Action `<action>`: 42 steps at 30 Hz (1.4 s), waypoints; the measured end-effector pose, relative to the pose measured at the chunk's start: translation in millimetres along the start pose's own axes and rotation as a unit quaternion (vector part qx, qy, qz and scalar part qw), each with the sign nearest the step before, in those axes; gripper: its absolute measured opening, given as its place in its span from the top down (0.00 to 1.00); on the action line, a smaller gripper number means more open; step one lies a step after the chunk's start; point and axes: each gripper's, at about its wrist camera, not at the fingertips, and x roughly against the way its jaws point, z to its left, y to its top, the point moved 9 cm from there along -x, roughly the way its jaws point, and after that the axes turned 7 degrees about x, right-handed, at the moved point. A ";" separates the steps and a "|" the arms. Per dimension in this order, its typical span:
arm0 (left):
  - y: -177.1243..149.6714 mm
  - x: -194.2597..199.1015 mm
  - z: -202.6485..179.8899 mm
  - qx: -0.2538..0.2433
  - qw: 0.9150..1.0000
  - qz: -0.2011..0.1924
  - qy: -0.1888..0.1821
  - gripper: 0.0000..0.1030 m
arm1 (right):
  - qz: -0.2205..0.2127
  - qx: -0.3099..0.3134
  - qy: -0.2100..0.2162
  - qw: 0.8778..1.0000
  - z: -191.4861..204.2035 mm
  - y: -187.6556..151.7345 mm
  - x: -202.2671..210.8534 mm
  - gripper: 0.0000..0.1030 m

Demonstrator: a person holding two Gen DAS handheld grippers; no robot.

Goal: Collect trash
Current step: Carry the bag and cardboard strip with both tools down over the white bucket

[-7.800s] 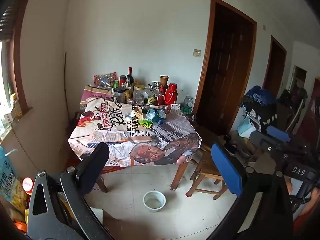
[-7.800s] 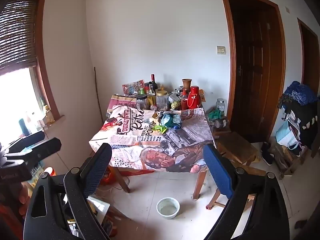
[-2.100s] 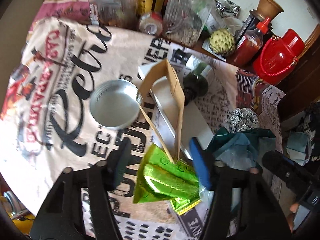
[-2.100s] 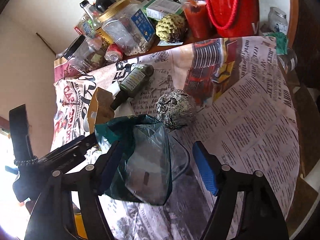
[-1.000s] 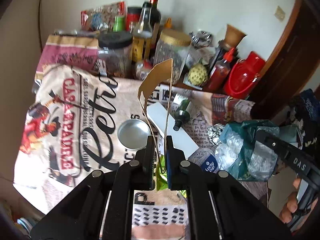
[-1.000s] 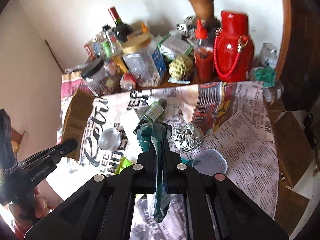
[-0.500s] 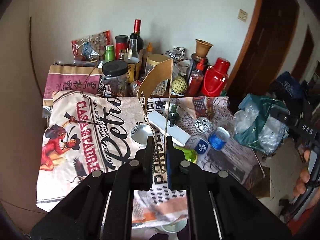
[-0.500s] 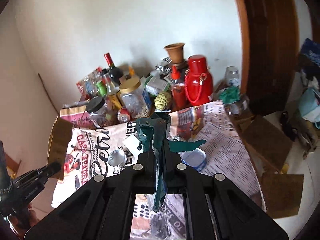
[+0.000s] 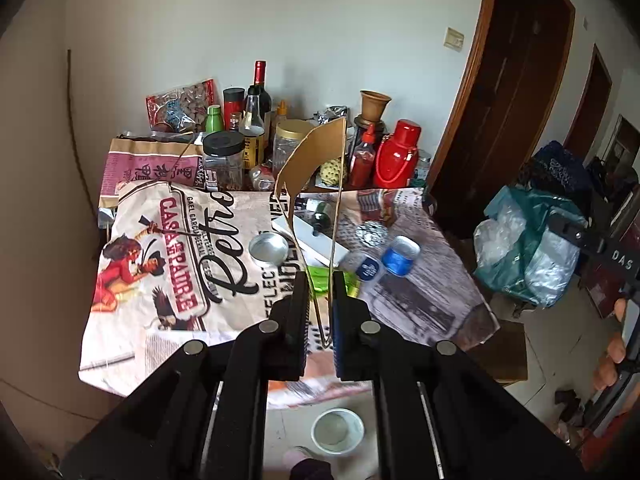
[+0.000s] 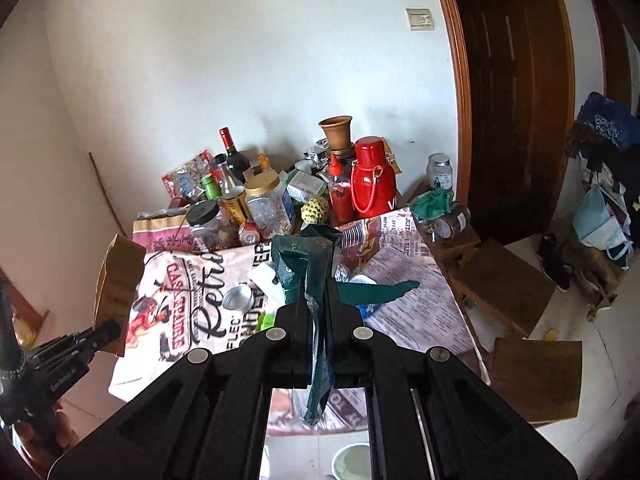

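White wall (image 9: 320, 20) — brown door (image 9: 512, 92), tiled floor (image 10: 580, 320)

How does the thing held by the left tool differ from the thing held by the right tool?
The brown cardboard piece is stiff and stands up from the left tool; the green plastic bag is soft and droops from the right tool. Both are clamped, lifted off the table.
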 end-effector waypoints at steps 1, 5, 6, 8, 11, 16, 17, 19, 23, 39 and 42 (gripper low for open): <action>-5.1 5.6 -6.1 0.001 1.000 -0.003 0.002 0.91 | -0.001 0.002 0.004 1.000 -2.7 -3.1 4.3 0.96; -28.2 26.0 -33.9 0.006 1.000 -0.010 0.009 0.91 | -0.005 0.016 0.028 0.999 -11.9 -19.4 26.4 0.96; -36.1 30.9 -43.2 0.009 1.000 -0.009 0.013 0.91 | -0.004 0.019 0.033 0.999 -13.3 -23.0 30.9 0.96; -53.8 40.8 -61.8 0.014 1.000 -0.007 0.020 0.91 | 0.002 0.028 0.050 0.998 -21.4 -36.2 44.4 0.96; -80.4 52.7 -86.4 0.034 0.999 0.002 0.017 0.92 | 0.009 0.040 0.064 0.997 -30.5 -52.8 64.4 0.96; -115.4 64.4 -116.1 0.042 0.999 0.014 0.025 0.92 | 0.025 0.062 0.078 0.995 -42.8 -77.3 87.4 0.96; -120.9 67.2 -120.8 0.043 0.999 0.016 0.027 0.92 | 0.029 0.063 0.081 0.994 -44.8 -81.4 89.2 0.96; -129.3 71.6 -125.5 0.043 0.998 0.016 0.032 0.92 | 0.039 0.065 0.088 0.993 -48.9 -91.2 90.4 0.96; -144.2 73.0 -130.2 0.044 0.998 0.025 0.041 0.92 | 0.060 0.066 0.099 0.991 -53.3 -109.4 85.0 0.96; -257.0 -37.7 -70.8 0.032 0.987 0.148 0.053 0.92 | 0.169 0.053 0.094 0.980 -49.8 -222.2 -13.3 0.96; -295.6 -74.2 -52.4 0.033 0.981 0.182 0.050 0.92 | 0.187 0.049 0.087 0.977 -50.1 -253.0 -39.5 0.96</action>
